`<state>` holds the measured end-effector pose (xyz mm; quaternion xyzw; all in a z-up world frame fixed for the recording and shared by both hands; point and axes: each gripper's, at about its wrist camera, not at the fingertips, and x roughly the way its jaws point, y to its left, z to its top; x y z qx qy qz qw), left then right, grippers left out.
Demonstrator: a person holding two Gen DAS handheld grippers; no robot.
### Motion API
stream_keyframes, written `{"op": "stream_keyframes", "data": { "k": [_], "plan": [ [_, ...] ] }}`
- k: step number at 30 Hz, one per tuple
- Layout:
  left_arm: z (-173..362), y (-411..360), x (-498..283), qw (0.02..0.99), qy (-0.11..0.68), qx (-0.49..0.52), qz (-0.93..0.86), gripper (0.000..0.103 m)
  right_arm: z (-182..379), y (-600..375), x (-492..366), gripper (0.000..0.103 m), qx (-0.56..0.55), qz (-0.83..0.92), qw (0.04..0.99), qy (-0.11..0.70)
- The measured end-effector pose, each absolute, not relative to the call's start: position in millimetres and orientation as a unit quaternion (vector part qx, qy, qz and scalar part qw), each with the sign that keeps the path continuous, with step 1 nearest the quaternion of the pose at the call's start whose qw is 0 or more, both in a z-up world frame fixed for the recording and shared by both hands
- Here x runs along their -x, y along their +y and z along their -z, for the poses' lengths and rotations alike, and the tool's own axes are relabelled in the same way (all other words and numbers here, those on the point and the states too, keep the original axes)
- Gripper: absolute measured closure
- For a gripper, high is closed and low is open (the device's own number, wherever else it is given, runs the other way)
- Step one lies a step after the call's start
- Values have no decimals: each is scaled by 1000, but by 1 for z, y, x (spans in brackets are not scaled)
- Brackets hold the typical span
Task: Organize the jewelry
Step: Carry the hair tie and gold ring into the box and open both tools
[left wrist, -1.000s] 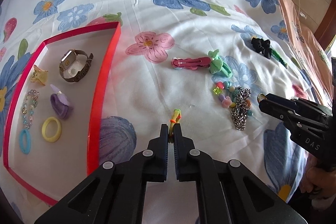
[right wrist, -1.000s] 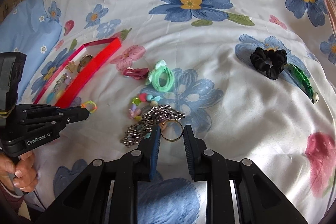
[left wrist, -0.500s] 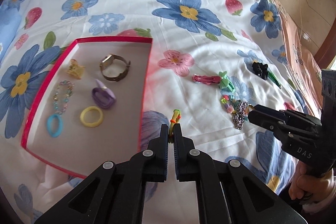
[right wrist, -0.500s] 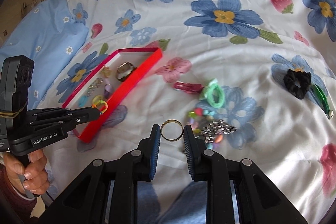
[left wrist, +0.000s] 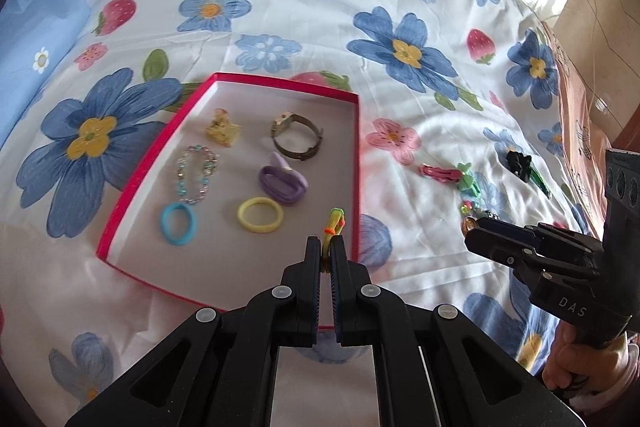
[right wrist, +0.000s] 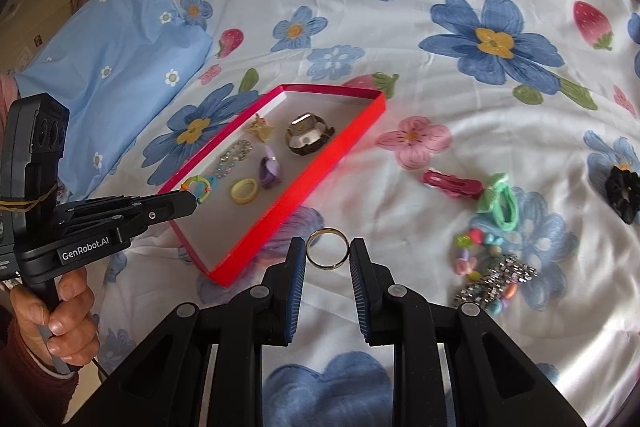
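Loop: a small multicoloured elastic loop [left wrist: 335, 225] is clamped in the left tongs [left wrist: 326, 247], held above the near right corner of the tray [left wrist: 132, 203].
Gold ring: a gold ring [right wrist: 327, 248] is gripped edge to edge between the fingers of the right tongs [right wrist: 327, 255], held above the bed just right of the tray's near corner.
Tray: a shallow red-walled tray with a pale floor lies on the bed; in it are a watch [left wrist: 297, 141], a yellow clip [left wrist: 223, 128], a bead bracelet [left wrist: 195, 174], a purple tie [left wrist: 283, 180], a yellow band [left wrist: 260, 214] and a blue band [left wrist: 178, 224], all apart from one another.
Loose pieces: to the right of the tray on the sheet lie a pink clip [right wrist: 452, 183] touching a green tie [right wrist: 500, 203], nearer a heap of coloured beads [right wrist: 480, 251] and a silver chain [right wrist: 498, 277], and farther right a black scrunchie [right wrist: 624, 193].
Bed: white sheet [right wrist: 400, 27] with blue flowers and strawberries; a blue pillow [right wrist: 116, 43] at the far left.
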<state>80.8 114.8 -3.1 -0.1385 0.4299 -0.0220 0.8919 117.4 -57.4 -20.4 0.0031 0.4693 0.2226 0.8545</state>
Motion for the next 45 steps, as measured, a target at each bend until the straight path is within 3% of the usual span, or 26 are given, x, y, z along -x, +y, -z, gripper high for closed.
{"op": "stream_keyframes", "data": {
  "k": [13,26,45],
  "plan": [
    [12,164,-72,885,428,180,-19,99,18,5,-131,80,18,-279,841,462],
    [46,200,-116,865,457,201,-43,99,50,54,-164,80,33,-304,816,490],
    [93,203,-157,843,500,190,-64,95,95,86,-181,80,100,-299,784,534]
  ]
}}
